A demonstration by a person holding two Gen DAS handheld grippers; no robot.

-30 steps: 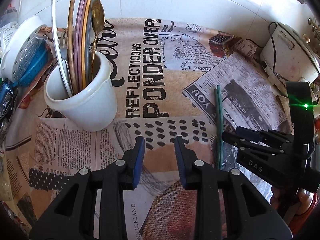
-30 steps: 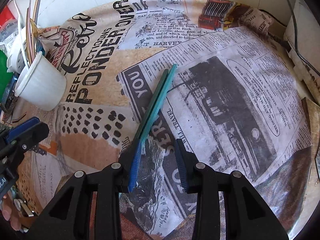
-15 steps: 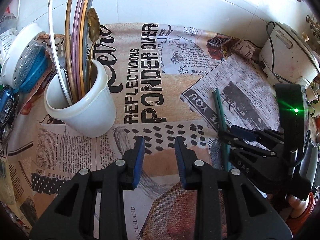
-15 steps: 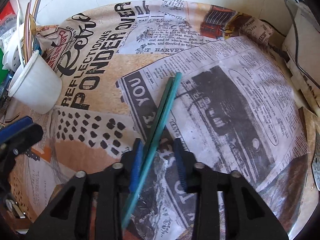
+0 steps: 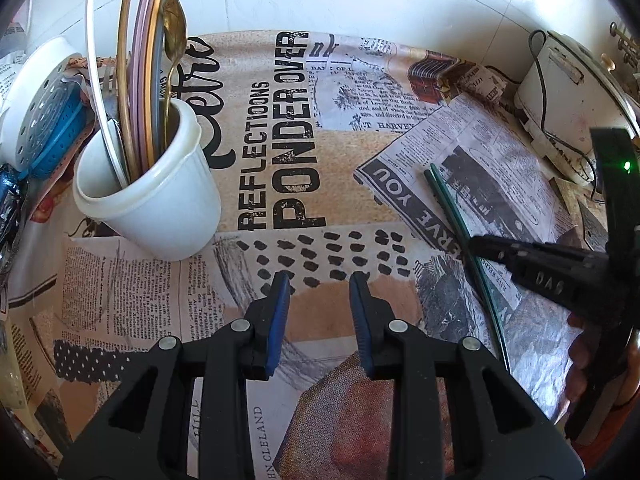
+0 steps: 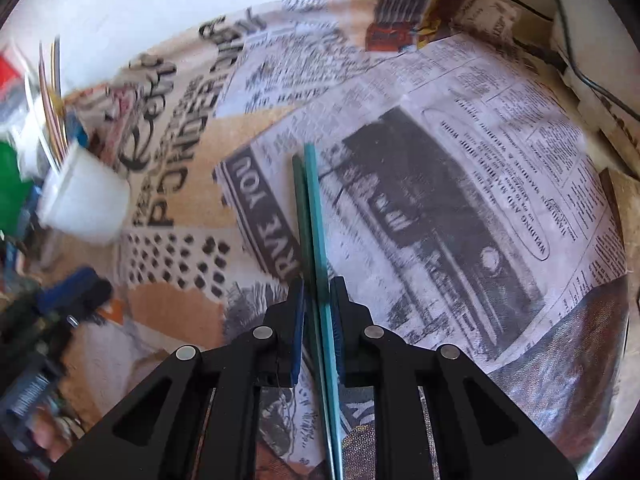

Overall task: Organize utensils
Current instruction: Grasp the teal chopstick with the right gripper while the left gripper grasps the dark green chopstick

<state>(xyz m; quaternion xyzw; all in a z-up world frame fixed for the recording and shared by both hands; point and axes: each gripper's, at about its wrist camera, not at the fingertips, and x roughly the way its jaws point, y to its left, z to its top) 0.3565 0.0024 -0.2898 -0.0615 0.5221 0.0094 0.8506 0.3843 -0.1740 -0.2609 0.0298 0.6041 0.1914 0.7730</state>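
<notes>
My right gripper [image 6: 317,312] has just been closing, and its blue pads now hold the pair of long green plastic chopsticks [image 6: 314,216], which reach forward over the newspaper-print tablecloth [image 6: 460,208]. Far to its left I see a blurred white plastic cup [image 6: 86,204] with utensils.

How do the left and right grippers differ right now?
The left gripper has its jaws apart with nothing between them; the right gripper has just been closing and now pinches the green chopsticks. The left gripper hangs over bare printed tablecloth near the white cup; the right gripper sits over the chopsticks on the cloth. Both have black frames with blue pads and point steeply down.
</notes>
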